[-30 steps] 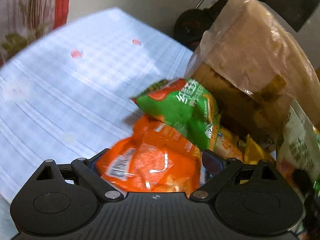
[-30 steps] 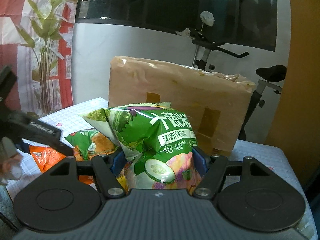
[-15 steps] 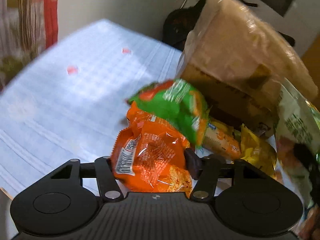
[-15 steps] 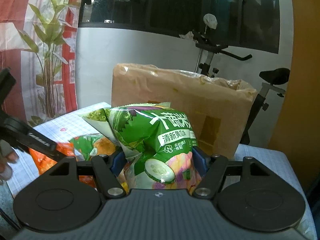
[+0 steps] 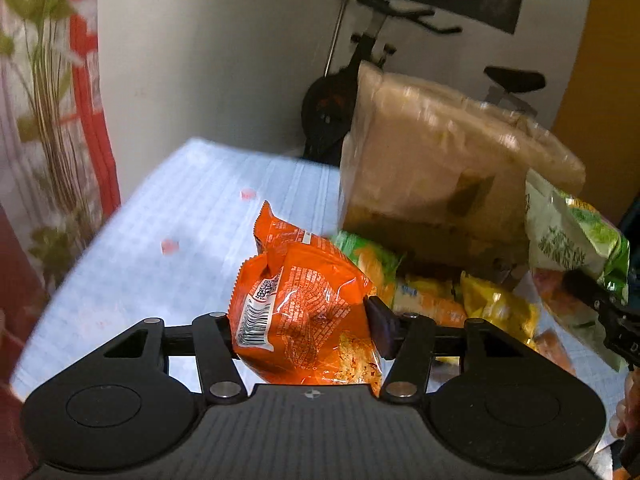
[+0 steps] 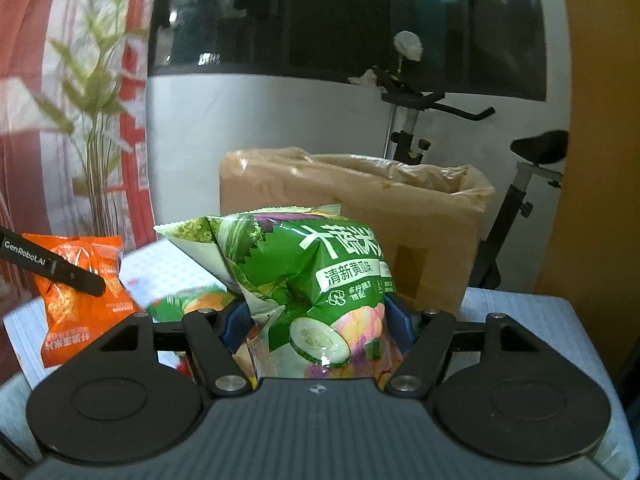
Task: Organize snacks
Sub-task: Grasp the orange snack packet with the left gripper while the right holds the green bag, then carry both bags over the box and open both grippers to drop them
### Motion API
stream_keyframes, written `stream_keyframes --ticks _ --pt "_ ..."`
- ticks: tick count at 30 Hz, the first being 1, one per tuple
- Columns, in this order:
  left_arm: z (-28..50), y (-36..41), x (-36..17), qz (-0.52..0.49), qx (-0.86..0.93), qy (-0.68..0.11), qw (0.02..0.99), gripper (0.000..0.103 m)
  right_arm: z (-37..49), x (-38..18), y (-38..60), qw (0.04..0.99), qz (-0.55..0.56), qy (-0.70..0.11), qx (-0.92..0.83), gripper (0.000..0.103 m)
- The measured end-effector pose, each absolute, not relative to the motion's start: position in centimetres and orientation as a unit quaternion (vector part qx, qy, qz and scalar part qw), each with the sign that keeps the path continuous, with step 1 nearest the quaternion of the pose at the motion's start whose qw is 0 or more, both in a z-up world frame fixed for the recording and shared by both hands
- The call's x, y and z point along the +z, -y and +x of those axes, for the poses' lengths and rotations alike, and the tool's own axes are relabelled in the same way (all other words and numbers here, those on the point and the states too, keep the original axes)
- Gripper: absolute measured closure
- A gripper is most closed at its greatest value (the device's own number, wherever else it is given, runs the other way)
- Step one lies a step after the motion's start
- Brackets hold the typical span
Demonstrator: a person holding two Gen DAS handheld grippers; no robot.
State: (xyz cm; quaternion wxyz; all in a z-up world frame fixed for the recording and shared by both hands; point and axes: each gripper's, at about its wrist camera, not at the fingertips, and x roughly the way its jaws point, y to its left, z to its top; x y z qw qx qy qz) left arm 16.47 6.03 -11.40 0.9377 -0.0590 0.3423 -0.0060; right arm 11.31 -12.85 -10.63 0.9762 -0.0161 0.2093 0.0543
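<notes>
While your left tongs (image 5: 306,326) pinched the orange snack bag (image 5: 304,312) by both its sides and held it above the checked worktop (image 5: 192,232), your right tongs (image 6: 318,322) pinched the green cucumber snack bag (image 6: 304,276) in front of the brown cardboard box (image 6: 420,216). More snack packets (image 5: 448,300), green and yellow, lay on the worktop at the foot of that box, between your two held bags.

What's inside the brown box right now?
Only the crinkled plastic liner at the open top of the brown box shows. Its front wall hides everything below the rim, so I cannot tell whether any snacks are inside.
</notes>
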Motion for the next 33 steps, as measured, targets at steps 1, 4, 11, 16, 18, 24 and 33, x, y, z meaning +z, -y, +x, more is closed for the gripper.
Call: stream_keyframes --ticks 1,4,11,16,18,24,33 --pt "16.4 -6.0 -10.7 -0.058 -0.008 -0.334 0.941 0.045 11.1 -10.3 13.1 0.977 -0.007 -0.206 0.055 0.033" --pt "16.7 -5.5 -8.1 -0.049 -0.021 -0.305 0.951 0.045 10.8 -8.8 13.8 0.980 0.018 -0.192 0.055 0.033" --pt "18.2 -3.7 -2.4 -0.020 -0.066 -0.233 0.970 0.045 10.5 -3.8 15.0 0.989 0.044 -0.133 0.052 0.033" --pt "20.9 -2.3 0.2 -0.023 -0.090 -0.204 0.974 0.045 12.6 -0.4 16.6 0.992 0.052 -0.100 0.050 0.033" --pt "22.2 -1.4 0.9 -0.018 -0.096 -0.193 0.976 0.045 14.0 0.5 17.3 0.993 0.054 -0.090 0.048 0.033" --pt "27.9 2.1 2.1 -0.003 -0.102 -0.192 0.976 0.044 19.4 1.2 19.6 0.990 0.107 -0.070 0.058 0.033" --pt "35.2 4.5 1.4 0.023 -0.094 -0.196 0.976 0.044 26.7 -1.2 21.3 0.988 0.117 -0.095 0.039 0.033"
